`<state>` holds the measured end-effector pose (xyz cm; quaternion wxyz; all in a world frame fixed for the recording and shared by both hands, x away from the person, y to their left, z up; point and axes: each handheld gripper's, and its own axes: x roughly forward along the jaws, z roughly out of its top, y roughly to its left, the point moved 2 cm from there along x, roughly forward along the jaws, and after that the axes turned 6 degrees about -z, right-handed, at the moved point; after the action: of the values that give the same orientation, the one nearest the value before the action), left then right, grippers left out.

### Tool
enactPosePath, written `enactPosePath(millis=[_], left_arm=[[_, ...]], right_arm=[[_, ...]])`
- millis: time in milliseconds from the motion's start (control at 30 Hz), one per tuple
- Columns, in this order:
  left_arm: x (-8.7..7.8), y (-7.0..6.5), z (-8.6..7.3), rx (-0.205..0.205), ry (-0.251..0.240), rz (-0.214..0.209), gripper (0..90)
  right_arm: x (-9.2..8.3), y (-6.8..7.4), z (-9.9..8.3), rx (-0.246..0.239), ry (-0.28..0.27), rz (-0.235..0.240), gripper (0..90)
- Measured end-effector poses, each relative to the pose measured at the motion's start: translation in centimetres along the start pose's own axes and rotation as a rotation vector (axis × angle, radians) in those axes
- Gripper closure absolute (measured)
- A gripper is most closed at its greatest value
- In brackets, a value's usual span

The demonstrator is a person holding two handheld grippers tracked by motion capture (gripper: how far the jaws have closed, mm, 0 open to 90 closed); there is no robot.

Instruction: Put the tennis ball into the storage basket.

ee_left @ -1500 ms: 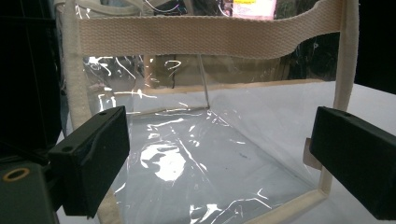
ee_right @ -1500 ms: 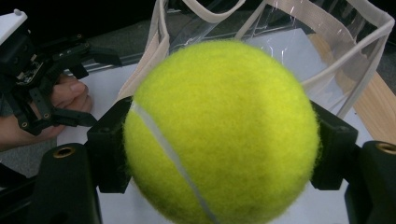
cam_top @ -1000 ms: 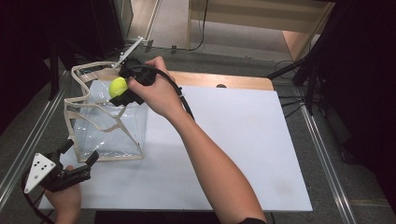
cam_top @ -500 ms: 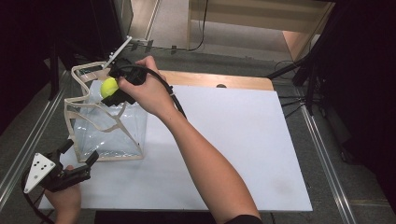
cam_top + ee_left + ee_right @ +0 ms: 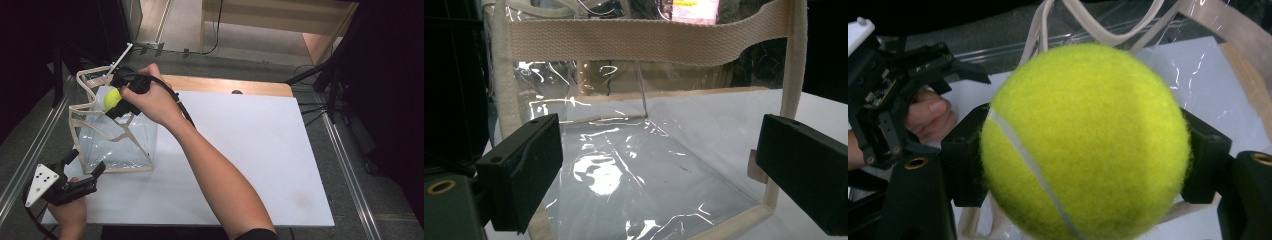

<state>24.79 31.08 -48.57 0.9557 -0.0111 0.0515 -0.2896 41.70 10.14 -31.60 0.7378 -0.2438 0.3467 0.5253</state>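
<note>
The right gripper (image 5: 116, 101) pinches a yellow-green tennis ball (image 5: 112, 98), its two black fingers (image 5: 965, 162) pressed against opposite sides of the ball's felt. In the right gripper view the ball (image 5: 1083, 142) sits squarely between the fingers, its white seam running down the near face. In the high view the ball hangs above the open top of a clear plastic tote bag (image 5: 117, 145), over the bag's far half and just beside the cream webbing handles (image 5: 89, 82) that arch up from the rim. The right forearm (image 5: 210, 170) reaches across the white desk (image 5: 260, 150) from the bottom edge towards the bag, and a black cable (image 5: 172, 97) trails back from the gripper along the wrist.

The bag stands upright at the left edge of the desk, its walls transparent and edged in cream tape. Through the left gripper view its inside looks glossy with glare, with a cream webbing strap (image 5: 644, 42) crossing the top of the near wall.

The left gripper (image 5: 85, 176) rests low at the near-left corner of the desk, just short of the bag's near bottom edge. Its fingers (image 5: 524, 170) stand spread wide apart with nothing pinched between them, pointing at the bag's near wall. The grey three-cornered plate (image 5: 42, 184) sits on top of it, and the left hand (image 5: 70, 215) grips it from below.
</note>
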Motion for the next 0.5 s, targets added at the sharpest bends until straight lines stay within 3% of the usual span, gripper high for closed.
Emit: enactPosePath(millis=[233,333,400,500], left_arm=[[0.0,0.0,0.0,0.003,0.002,0.000,5.4],[0.0,0.0,0.0,0.004,0.006,0.001,5.3],[0.0,0.0,0.0,0.004,0.005,0.001,5.3],[0.0,-0.1,0.0,0.004,0.005,0.001,5.3]], right_arm=[[-0.4,0.1,-0.9,-0.008,0.013,-0.013,19.1],[-0.8,0.3,-1.1,-0.011,-0.012,0.019,15.0],[-1.2,0.4,-1.2,-0.009,-0.021,0.004,10.1],[-1.5,0.5,-1.3,-0.011,-0.042,-0.006,10.0]])
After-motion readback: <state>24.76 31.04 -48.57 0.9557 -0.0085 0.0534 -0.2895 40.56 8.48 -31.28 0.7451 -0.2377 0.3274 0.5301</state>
